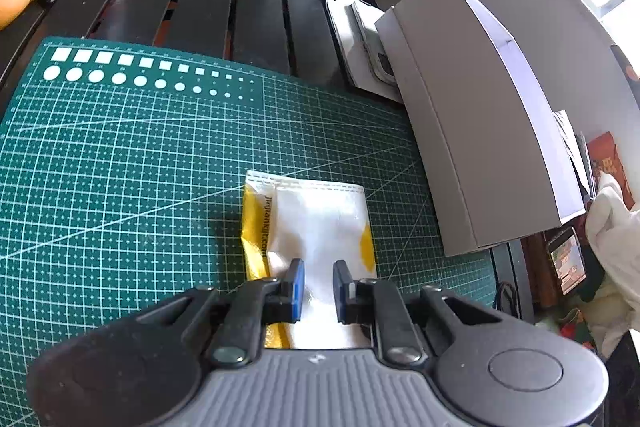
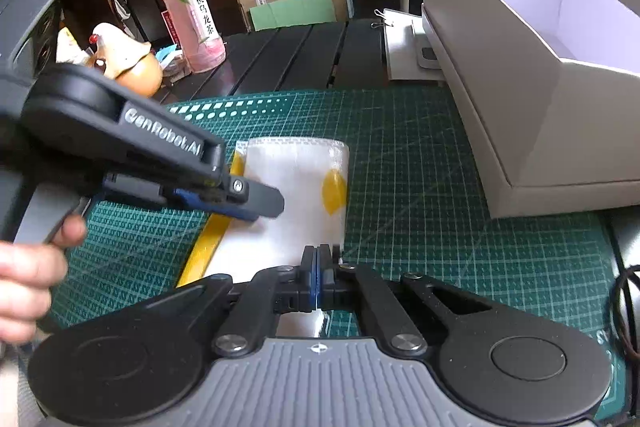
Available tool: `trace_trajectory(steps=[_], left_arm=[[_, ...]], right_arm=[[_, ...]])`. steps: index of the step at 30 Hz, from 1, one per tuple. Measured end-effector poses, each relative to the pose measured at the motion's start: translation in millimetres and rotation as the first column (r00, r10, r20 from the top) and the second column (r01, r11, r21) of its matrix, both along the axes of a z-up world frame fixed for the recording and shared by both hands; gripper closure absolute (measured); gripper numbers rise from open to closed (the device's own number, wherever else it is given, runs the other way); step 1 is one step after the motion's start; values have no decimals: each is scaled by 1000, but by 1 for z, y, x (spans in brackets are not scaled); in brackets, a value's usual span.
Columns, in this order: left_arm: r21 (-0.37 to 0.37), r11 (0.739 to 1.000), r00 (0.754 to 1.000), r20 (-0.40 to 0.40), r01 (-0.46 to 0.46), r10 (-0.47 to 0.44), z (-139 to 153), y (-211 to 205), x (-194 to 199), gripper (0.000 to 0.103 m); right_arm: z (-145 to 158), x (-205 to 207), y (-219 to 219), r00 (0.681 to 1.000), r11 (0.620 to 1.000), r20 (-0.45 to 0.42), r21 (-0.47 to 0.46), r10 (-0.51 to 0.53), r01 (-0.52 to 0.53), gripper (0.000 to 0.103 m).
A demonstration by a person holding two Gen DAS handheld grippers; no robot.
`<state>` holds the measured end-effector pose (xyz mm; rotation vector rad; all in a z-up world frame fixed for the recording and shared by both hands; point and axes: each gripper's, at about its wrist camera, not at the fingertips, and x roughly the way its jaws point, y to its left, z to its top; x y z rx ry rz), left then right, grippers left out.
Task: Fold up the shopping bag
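On the green cutting mat (image 1: 120,155), left wrist view: the folded white-and-yellow shopping bag (image 1: 316,219) lies flat near the grey box (image 1: 452,131). The left gripper (image 1: 319,285) sits over the bag's near end, jaws slightly parted, nothing pinched between them. Over to the right wrist view: right gripper (image 2: 317,267) pressed fully together at the bag's (image 2: 296,195) near right edge; whether it pinches plastic is unclear. The left gripper (image 2: 262,205) leans in from the left, a hand (image 2: 28,275) on its handle.
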<state>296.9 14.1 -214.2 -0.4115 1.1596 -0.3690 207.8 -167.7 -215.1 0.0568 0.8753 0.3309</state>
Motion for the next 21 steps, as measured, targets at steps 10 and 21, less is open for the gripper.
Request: trace_trajectory(steps=[10,21], left_arm=[[-7,1000,1000,4,2,-2,-2,1,3,89],[-57,998,1000,-23,-20,19,-6,7,9,88]], right_arm=[[13,-1,-56,988,936,-144,339,-51,97,87],[-19,35,-96,942,818,-335,545,9,186,68]])
